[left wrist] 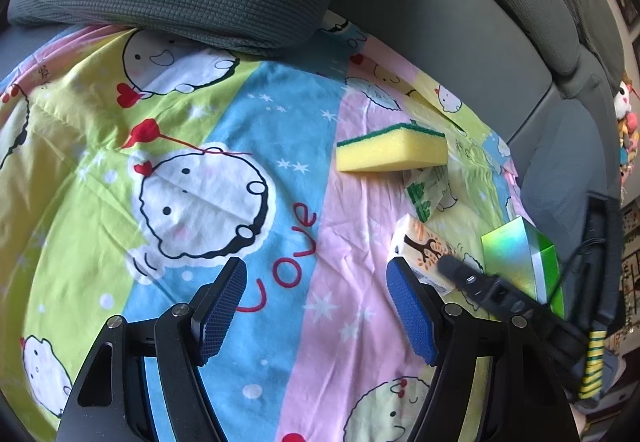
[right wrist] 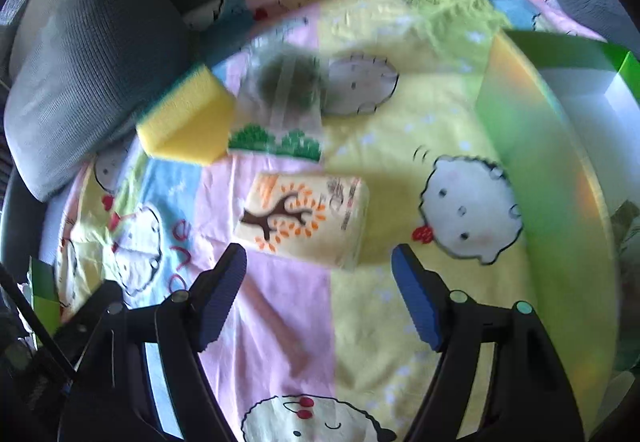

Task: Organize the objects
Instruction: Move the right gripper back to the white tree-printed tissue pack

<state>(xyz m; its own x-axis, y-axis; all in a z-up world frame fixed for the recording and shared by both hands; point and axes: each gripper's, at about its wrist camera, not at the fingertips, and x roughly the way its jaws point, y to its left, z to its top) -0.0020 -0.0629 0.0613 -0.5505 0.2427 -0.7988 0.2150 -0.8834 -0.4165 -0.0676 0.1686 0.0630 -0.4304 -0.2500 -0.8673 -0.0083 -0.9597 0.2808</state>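
Your right gripper (right wrist: 320, 294) has its jaws apart and empty, pointing down at the tissue pack with the tree print (right wrist: 306, 220), which lies on the cartoon sheet (right wrist: 288, 322) near its right edge; you seem to line it up for a grasp. Your left gripper (left wrist: 316, 306), also apart and holding nothing, waits over the blue stripe. The green box (right wrist: 552, 146) stands open just beside, probably to receive the pack, the yellow sponge (right wrist: 186, 122) and the green-printed pack (right wrist: 280, 114).
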